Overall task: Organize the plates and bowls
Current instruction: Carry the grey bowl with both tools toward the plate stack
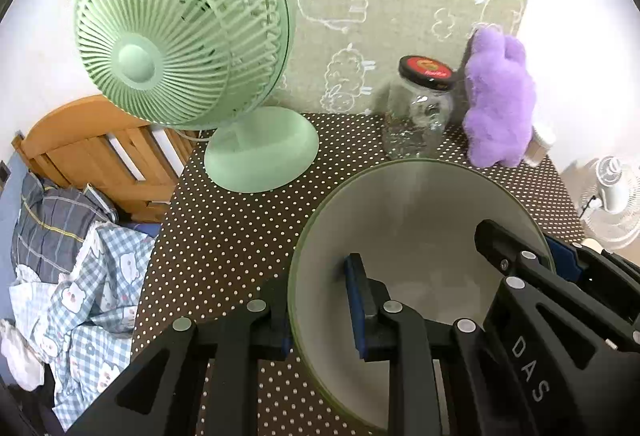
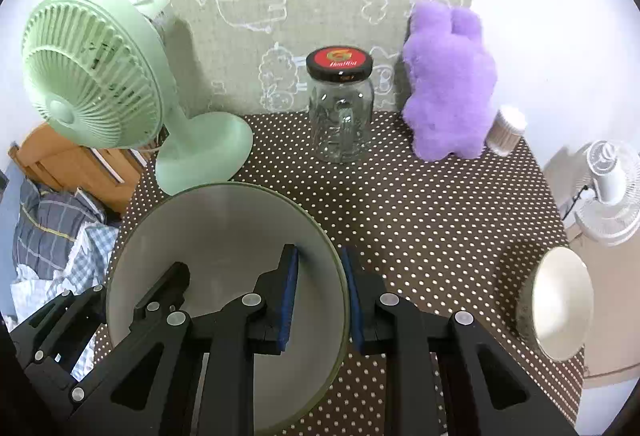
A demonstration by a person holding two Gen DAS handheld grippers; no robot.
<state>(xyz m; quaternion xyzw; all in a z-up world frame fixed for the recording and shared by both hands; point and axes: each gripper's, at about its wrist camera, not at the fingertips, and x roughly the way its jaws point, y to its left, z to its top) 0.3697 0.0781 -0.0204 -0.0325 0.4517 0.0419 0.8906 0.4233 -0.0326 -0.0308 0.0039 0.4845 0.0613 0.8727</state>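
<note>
A large green-rimmed bowl [image 1: 420,236] with a pale inside sits over the dotted brown table. My left gripper [image 1: 320,308] straddles its left rim, one finger inside and one outside, shut on the rim. My right gripper [image 2: 322,300] straddles the same bowl's [image 2: 224,236] right rim, blue pads close on both sides. The right gripper also shows in the left wrist view [image 1: 520,256] at the bowl's right rim. A small cream bowl [image 2: 560,308] stands at the table's right edge.
A green desk fan [image 2: 96,76] stands at the back left, a glass jar [image 2: 340,108] with a red-black lid at the back centre, a purple plush [image 2: 448,84] and a small container [image 2: 506,130] to its right. A bed lies left, a white fan [image 2: 608,192] right.
</note>
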